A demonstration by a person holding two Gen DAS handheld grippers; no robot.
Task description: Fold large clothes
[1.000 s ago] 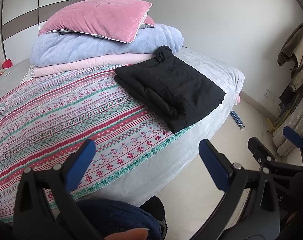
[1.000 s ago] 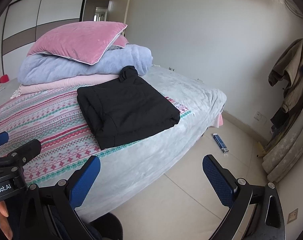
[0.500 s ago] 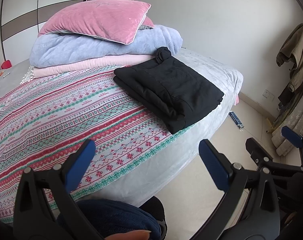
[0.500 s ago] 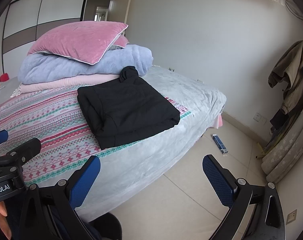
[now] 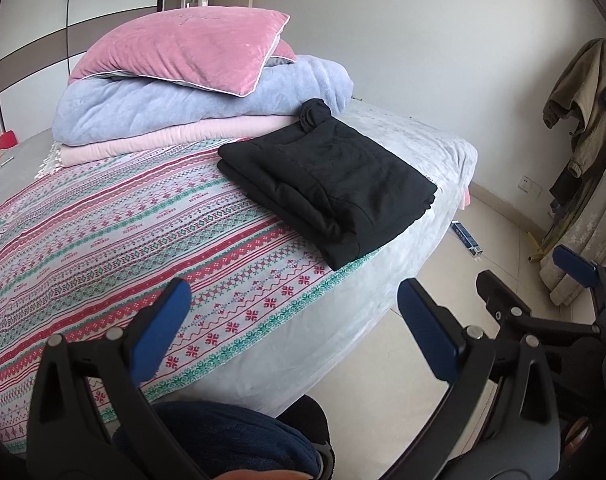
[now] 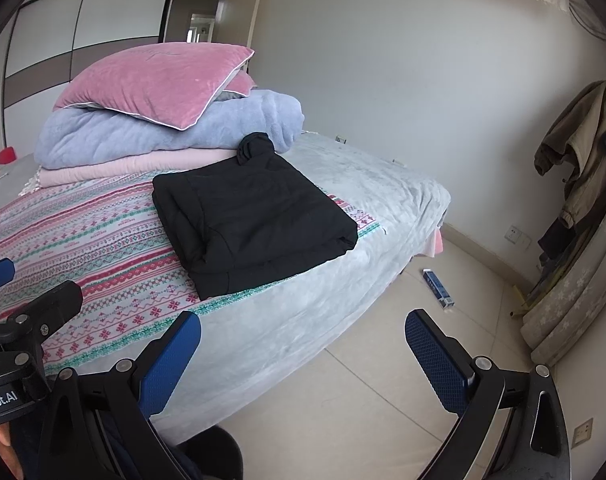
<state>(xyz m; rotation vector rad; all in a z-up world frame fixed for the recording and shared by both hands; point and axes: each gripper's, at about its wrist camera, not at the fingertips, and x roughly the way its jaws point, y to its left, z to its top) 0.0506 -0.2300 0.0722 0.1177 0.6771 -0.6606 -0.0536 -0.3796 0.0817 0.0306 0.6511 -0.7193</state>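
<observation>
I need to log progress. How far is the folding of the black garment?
Done: the black garment lies folded in a compact rectangle on the bed. In hand: nothing; left gripper and right gripper are open and apart from it. Left: nothing visible to fold.

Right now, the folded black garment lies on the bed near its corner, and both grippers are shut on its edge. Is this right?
Not quite. The folded black garment does lie on the bed near its corner, but the left gripper and right gripper are open and hold nothing, as both wrist views show.
</observation>
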